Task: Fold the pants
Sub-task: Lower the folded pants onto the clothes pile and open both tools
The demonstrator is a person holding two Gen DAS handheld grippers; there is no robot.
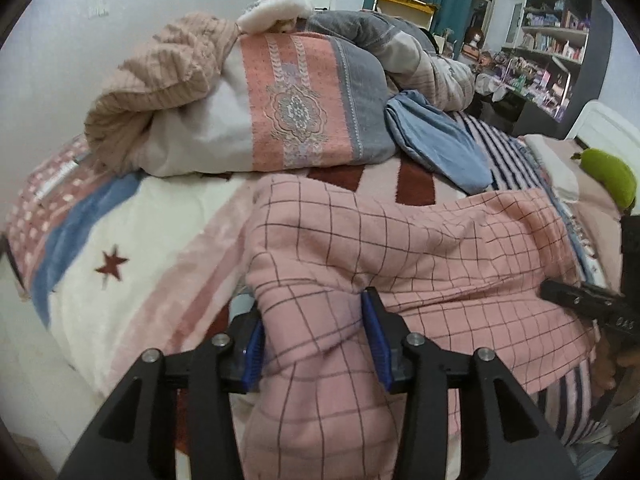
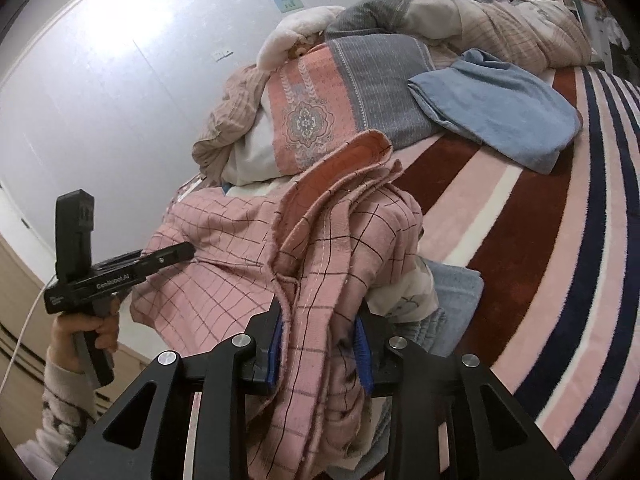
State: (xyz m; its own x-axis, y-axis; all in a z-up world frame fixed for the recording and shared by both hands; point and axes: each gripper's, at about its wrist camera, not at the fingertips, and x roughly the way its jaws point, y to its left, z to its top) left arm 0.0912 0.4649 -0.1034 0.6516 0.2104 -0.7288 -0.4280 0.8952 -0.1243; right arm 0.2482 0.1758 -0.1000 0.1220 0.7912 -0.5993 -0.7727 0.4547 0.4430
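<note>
Pink checked flannel fills both views: the pants (image 1: 400, 248) lie bunched on the bed, draped over the striped plush blanket (image 2: 540, 240).

The left gripper (image 1: 316, 332) has its jaws partway apart, and a thick roll of the pants' cloth runs between its blue pads (image 1: 378, 340). The right-hand pad sits against the fold; on the left-hand side the cloth reaches the pad, though whether it is still pinched there I cannot tell.

The right gripper (image 2: 320, 344) stands narrower, jaws parted only a little, with a gathered bundle of hems and seams standing up between its pads (image 2: 362, 356). The cloth fills the gap and touches both pads, so it looks clamped.

Ahead of both tools the rest of the pants spread away over the bed. Beyond them sits a heap of quilts (image 1: 280, 108), with a folded blue garment (image 2: 496, 108) just to its right.

In the right wrist view, off to the left, a hand (image 2: 86, 332) grasps the left gripper's handle, its fingers reaching into the pants' edge.
</note>
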